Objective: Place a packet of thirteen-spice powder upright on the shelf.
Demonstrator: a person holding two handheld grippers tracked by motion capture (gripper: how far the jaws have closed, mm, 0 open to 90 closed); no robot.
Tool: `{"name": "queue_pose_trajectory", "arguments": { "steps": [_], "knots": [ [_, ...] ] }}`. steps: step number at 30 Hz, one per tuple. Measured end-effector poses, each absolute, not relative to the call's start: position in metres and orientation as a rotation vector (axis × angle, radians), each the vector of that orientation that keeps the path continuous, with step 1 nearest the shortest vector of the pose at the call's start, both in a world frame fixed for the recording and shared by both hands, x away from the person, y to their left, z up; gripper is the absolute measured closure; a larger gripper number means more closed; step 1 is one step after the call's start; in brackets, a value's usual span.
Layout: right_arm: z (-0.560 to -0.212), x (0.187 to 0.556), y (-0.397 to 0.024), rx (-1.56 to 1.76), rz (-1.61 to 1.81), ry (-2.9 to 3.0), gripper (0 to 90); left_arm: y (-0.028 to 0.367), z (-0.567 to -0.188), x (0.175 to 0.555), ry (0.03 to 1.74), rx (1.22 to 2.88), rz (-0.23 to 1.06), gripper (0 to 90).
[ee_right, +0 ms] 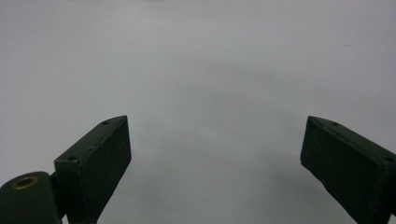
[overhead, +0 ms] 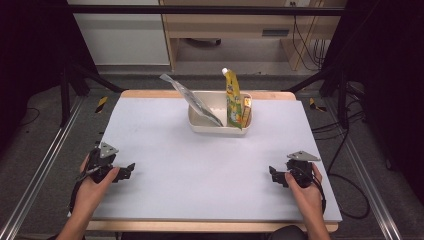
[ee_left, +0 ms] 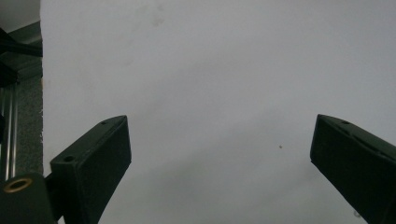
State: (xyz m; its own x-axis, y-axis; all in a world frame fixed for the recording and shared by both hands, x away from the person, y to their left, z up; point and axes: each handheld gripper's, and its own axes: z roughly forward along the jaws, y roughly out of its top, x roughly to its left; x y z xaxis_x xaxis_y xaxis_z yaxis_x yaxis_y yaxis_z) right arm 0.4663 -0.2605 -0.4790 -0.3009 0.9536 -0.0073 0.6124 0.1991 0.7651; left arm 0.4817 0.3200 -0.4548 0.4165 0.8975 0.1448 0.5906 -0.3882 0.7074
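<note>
High view first: the cream tub (overhead: 200,125) sits at the far middle of the white table (overhead: 200,170), close to the back edge. Inside it I see a yellow spouted pouch (overhead: 233,100) standing upright at the right side, white cap on top. A silver pouch (overhead: 192,100) leans against the tub's left part, tilted, its upper end sticking out up and to the left over the rim. An orange packet (overhead: 246,112) is tucked in the right end just beside the yellow pouch; mostly hidden, can't read it.

Both of my grippers are at the near side, well apart from the tub and from each other. Left gripper (overhead: 131,167) lies low at the near-left of the table, hand wrapped round it, grey three-cornered plate on top, jaws pointing right toward the middle. Right gripper (overhead: 272,175) at the near-right, hand round it too, grey plate on top, jaws pointing left.

Left gripper view: left gripper (ee_left: 219,154) jaws spread wide, bare white tabletop between them, table edge and a metal rail at the far left of that view. Right gripper view: right gripper (ee_right: 215,154) jaws also spread wide, bare tabletop between them.

Around the table: dark frame bars, grey floor, wooden furniture behind, cables at the right.
</note>
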Motion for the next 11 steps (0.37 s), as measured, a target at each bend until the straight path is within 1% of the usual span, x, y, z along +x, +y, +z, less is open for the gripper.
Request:
{"name": "queue_pose_trajectory", "arguments": {
  "steps": [3, 11],
  "knots": [
    [-0.4812, 0.4669, -0.2611, 1.459, 0.911, 1.995, 8.3, 0.3204, -0.4562, 0.4825, 1.268, 2.102, 0.688, 5.0],
    [-0.4834, 0.4687, -0.2614, 1.470, 0.900, 2.000, 7.4, 0.3175, -0.4561, 0.4826, 1.260, 2.104, 0.690, 5.0]
  ]
}}
